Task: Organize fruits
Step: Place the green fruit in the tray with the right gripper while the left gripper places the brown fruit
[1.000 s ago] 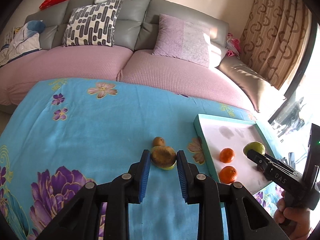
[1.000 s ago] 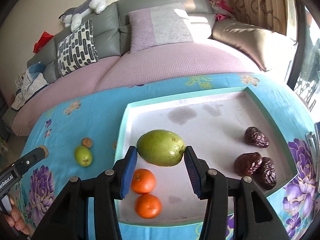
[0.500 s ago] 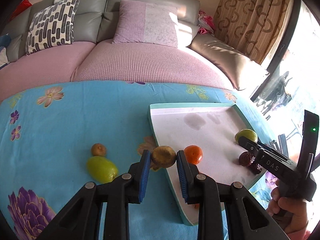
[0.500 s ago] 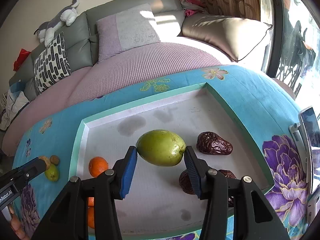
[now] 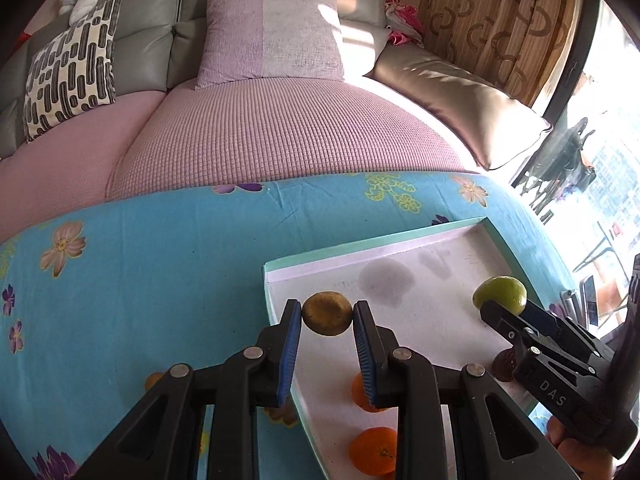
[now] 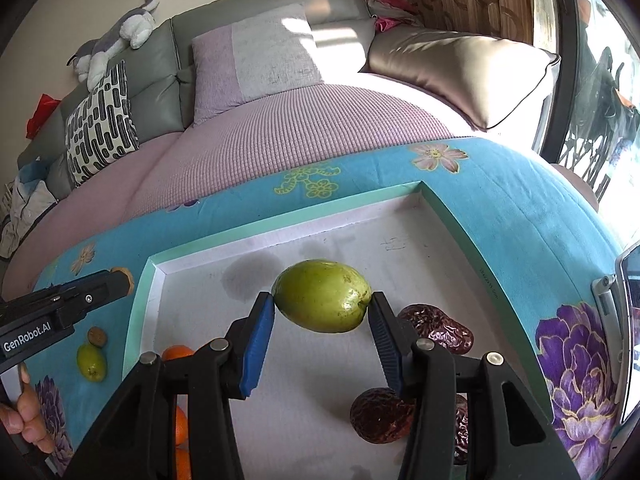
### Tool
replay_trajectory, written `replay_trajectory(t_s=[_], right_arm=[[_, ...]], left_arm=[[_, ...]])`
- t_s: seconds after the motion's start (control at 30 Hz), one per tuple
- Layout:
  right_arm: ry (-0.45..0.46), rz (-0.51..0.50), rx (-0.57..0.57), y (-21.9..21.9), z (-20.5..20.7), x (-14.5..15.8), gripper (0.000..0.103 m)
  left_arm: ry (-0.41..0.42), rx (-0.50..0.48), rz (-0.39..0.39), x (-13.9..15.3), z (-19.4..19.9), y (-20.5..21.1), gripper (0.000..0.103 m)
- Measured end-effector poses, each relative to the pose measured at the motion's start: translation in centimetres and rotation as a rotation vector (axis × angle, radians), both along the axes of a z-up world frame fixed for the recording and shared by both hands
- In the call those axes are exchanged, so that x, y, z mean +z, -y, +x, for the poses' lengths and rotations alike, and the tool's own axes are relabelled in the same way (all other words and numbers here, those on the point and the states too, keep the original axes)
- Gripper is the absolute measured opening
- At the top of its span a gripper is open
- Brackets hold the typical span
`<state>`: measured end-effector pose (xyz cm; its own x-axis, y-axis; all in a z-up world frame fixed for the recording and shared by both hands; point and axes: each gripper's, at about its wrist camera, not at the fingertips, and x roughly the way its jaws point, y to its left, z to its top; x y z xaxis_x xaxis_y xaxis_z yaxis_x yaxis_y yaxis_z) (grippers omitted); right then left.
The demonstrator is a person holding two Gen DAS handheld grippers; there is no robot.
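Two grips loaded: left gripper point(image 5: 327, 316) clamped on brown fruit point(image 5: 327, 313) over tray point(image 5: 404, 237) edge, 9 o'clock side; right gripper point(image 6: 322, 309) pinching green fruit point(image 6: 322, 296) mid-tray. Lower w/ care, clear of dates point(image 6: 436, 328), oranges point(image 5: 373, 456), then release.

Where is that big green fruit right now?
The big green fruit is pinched in the right gripper, held above the white tray, with the dark wrinkled dates just to its right in the right wrist view.
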<state>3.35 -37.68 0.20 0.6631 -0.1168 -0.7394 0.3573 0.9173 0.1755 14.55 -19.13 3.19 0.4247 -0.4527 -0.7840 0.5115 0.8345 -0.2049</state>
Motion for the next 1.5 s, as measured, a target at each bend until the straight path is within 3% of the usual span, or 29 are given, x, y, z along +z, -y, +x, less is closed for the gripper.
replay_trajectory(t_s=[0.47, 0.87, 1.07, 1.3, 1.5], right_arm=[[-0.076, 0.023, 0.009, 0.5, 0.9, -3.2, 0.051], [-0.095, -0.005, 0.009, 0.3, 0.9, -2.8, 0.051], [-0.072, -0.018, 0.007, 0.2, 0.1, -1.2, 0.052], [-0.049, -0.045, 0.003, -0.2, -1.9, 1.0, 0.052], [-0.073, -0.052, 0.011, -1.5, -2.9, 1.3, 0.052]], left_arm=[[-0.111, 0.003, 0.037, -5.0, 1.0, 2.3, 0.029], [-0.121, 0.008, 0.037, -4.5, 1.0, 2.2, 0.029], [-0.115, 0.011, 0.035, -3.5, 0.7, 1.9, 0.032], [-0.091, 0.036, -0.021, -1.7, -1.2, -0.6, 0.032], [-0.077, 0.060, -0.014, -1.4, -2.6, -3.0, 0.032]])
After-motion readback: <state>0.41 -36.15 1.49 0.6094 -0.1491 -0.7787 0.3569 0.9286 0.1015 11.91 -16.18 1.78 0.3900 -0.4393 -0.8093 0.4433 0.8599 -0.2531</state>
